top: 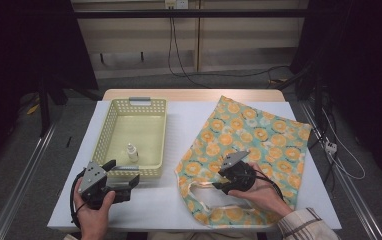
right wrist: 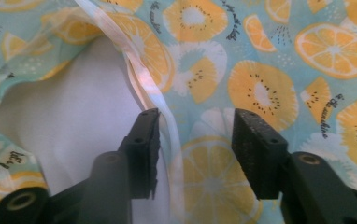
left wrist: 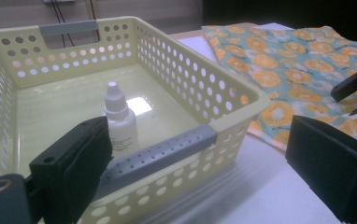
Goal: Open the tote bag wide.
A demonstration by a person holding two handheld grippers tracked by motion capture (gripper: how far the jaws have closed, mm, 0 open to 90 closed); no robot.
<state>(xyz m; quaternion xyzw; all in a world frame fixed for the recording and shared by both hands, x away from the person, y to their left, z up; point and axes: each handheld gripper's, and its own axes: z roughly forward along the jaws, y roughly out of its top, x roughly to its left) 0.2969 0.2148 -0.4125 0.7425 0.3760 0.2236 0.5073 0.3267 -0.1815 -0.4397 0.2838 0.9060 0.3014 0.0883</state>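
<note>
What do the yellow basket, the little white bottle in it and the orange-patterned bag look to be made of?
The basket looks like moulded plastic: pale yellow, slightly glossy, with rows of punched holes and grey handle strips. The small bottle looks like matte white plastic with a dropper tip, though its contents can't be seen. The bag looks like thin printed fabric, soft and creased, with a pale sewn trim along its opening.

Dropper bottle (left wrist: 119,122) label too blurred to read, base hidden

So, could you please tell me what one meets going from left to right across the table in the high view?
Left gripper → pale yellow perforated basket holding a small white dropper bottle → right gripper → orange-slice print cloth bag.
</note>
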